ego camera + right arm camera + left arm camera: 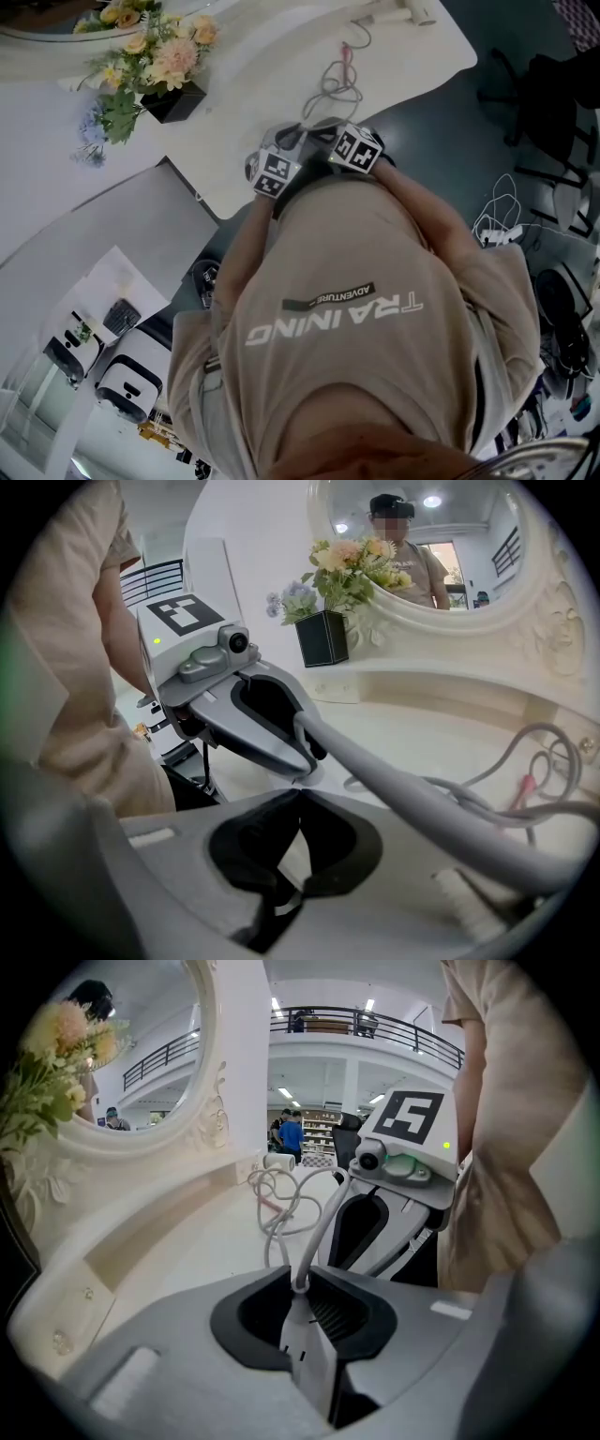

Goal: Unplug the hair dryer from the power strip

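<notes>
A grey-white cord (339,84) lies looped on the white dressing table (281,56); the same cord (281,1206) has a small red piece among its loops. My left gripper (298,1283) is shut on the cord's flat white plug end (305,1349), and the cord rises out from between its jaws. The right gripper (296,796) has its tips touching, and nothing shows plainly between them. From the left gripper (298,726) the cord (422,803) runs across the right gripper view. Both grippers, the left (281,155) and the right (347,141), hang close together over the table's near edge. No power strip or hair dryer is clearly visible.
A flower bunch in a black box vase (173,98) stands at the table's left. An ornate white mirror (441,555) backs the table. A small white object (398,11) lies at the far end. Cables and chairs crowd the floor (506,216) to the right.
</notes>
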Demonstrator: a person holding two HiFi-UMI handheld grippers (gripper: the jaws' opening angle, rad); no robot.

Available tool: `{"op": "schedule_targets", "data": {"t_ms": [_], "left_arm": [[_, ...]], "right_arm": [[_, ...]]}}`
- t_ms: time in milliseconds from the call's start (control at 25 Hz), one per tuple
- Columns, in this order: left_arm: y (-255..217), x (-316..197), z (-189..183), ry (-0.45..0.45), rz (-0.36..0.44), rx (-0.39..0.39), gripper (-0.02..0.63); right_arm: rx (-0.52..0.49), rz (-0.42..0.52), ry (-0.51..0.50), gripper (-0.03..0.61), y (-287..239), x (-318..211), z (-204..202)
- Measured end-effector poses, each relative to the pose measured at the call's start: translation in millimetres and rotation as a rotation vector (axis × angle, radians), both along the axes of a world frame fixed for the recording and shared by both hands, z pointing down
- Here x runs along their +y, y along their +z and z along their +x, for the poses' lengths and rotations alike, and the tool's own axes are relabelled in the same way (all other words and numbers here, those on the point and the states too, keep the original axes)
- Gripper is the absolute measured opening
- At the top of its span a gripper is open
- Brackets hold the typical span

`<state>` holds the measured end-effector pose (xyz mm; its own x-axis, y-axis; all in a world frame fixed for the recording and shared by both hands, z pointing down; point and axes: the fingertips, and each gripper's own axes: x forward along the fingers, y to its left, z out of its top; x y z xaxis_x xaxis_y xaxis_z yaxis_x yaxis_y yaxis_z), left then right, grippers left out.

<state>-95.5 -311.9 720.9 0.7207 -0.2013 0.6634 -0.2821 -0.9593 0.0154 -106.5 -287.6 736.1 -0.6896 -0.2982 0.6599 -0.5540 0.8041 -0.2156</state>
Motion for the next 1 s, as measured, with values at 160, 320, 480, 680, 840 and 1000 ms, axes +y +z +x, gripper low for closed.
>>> {"op": "schedule_targets", "data": {"t_ms": [160, 320, 480, 680, 840, 1000], "left_arm": [[-2, -1, -6, -0.022, -0.003, 0.005, 0.06], [-4, -2, -10, -0.038, -0.003, 0.013, 0.058], [-14, -3, -10, -0.053, 0.039, 0.029, 0.058], [-40, -16, -4, -0.08, 0.07, 0.066, 0.06], [-51, -15, -5, -0.111, 0.029, 0.108, 0.06], [-58, -23, -5, -0.163, -0.01, 0.154, 0.06]], "right_arm": [[0.0, 0.004, -0.024, 0.005, -1, 0, -7], [0.013, 0.01, -0.049, 0.005, 0, -1, -11], [0.028, 0.002, -0.059, 0.005, 0, 0, -12], [0.007, -0.032, -0.062, 0.004, -1, 2, -12], [-0.053, -0.057, -0.042, 0.005, -7, 5, -9], [-0.134, -0.026, -0.029, 0.005, -35, -2, 8]]}}
